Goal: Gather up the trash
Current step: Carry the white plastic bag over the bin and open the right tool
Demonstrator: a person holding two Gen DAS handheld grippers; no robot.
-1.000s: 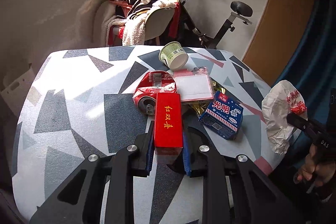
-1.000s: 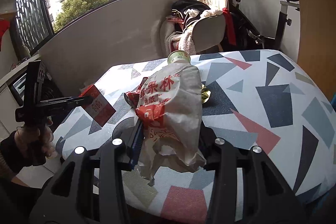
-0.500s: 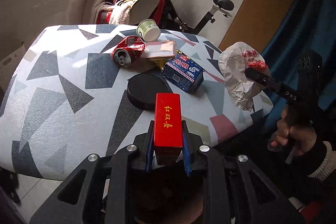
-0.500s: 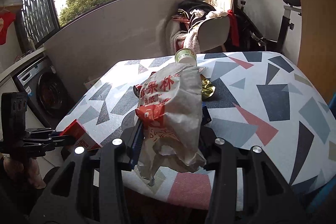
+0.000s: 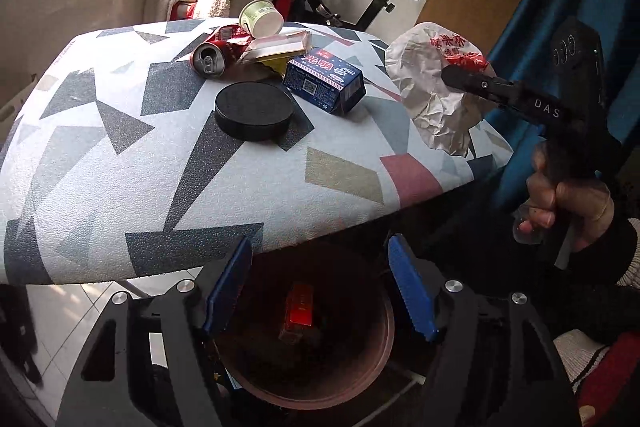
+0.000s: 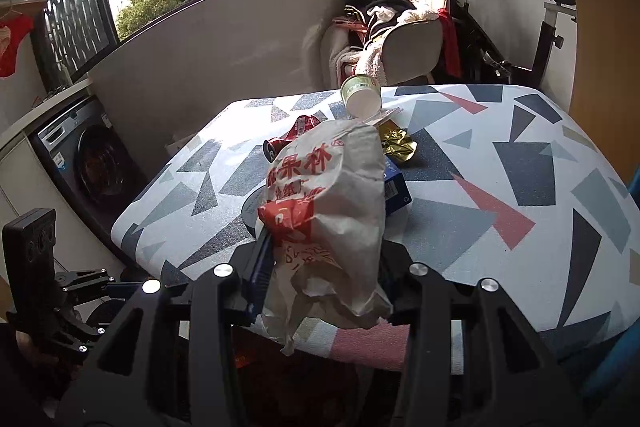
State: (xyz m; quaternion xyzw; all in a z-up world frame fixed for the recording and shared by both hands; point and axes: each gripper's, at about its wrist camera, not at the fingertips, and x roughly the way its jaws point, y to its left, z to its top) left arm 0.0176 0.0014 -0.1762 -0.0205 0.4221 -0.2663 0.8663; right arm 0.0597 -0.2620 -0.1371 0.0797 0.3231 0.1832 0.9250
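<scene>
Trash is lying in two places at this moment: a red box (image 5: 298,311) is sitting down inside the round bin (image 5: 384,339) below the bench edge, and the rest is waiting on the patterned bench (image 5: 120,163). Nearest the left camera, the left hand-held gripper (image 5: 320,287) is hanging released and empty right over the bin mouth, its blue pads spread wide. To do this step well, I would be lifting it straight up and clear of the bench edge before reaching forward, not dragging it across the cloth. The right hand-held gripper (image 6: 320,267) is clenching a crumpled white paper bag (image 6: 332,211) with red print, holding it at the near edge of the bench; the bag is soft and drooping below the jaws, so it probably wants carrying fully over the bin opening before the jaws are let go, or its loose tail may catch the rim. Farther in, a black round lid (image 5: 254,111) is lying flat, just beside a blue carton (image 5: 324,79). Beyond them a crushed red can (image 5: 218,53) is touching a flat clear-wrapped packet (image 5: 280,47), with gold foil (image 6: 396,143) tucked under, and a paper cup (image 5: 262,19) is tipped on its side at the far end. The carton looks like the easiest next grab, taken across its narrow sides.
</scene>
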